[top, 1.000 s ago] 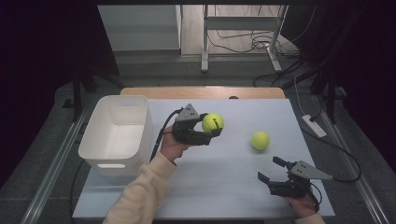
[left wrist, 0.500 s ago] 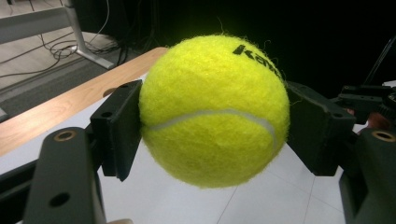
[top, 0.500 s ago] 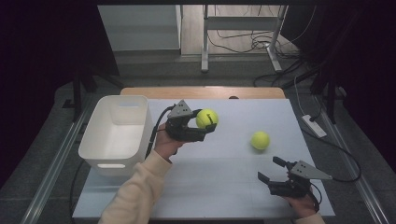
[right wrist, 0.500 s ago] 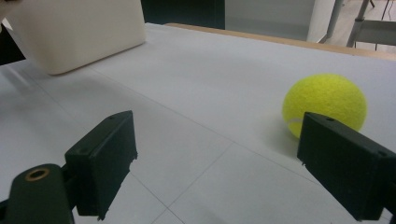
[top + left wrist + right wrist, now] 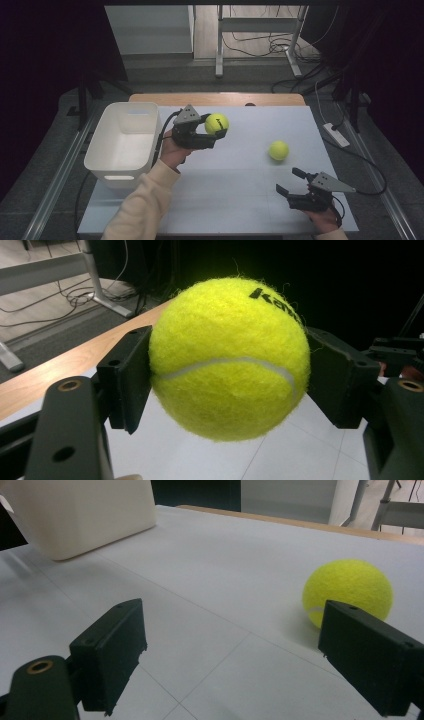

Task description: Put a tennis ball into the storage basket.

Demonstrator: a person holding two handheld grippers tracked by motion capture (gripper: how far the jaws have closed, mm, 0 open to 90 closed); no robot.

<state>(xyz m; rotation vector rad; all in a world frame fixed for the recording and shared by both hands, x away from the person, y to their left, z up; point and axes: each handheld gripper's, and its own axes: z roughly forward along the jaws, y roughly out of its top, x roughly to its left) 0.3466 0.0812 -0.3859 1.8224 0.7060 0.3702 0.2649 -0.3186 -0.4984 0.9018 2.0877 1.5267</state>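
A: Since a second ago the left gripper (image 5: 214,131) has carried its tennis ball (image 5: 217,123) a little toward the white bin (image 5: 126,145); the right gripper (image 5: 294,184) has stayed where it was.

B: Is the ball firmly held?

A: Yes. In the left gripper view both black pads press on opposite sides of the ball (image 5: 227,357), which sits lifted off the tabletop (image 5: 240,200).

B: Where does the bin lie from that claw?

A: Just to its left in the high view, on the far side of the hand from the ball. The open top faces up, the bin's long side running away from the person. The left hand (image 5: 172,152) is by far the nearer one; I judge the coming move to be a short sideways carry over the rim.

B: And the pose?

A: The forearm comes in from the bottom, angled up and to the right, with the gripper held roughly level and its jaws pointing right, away from the bin.

B: The other side?

A: The right gripper rests low near the table's front right corner, jaws spread with nothing between them. The second ball (image 5: 278,150) lies on the table just beyond it, in front and slightly left (image 5: 347,592).
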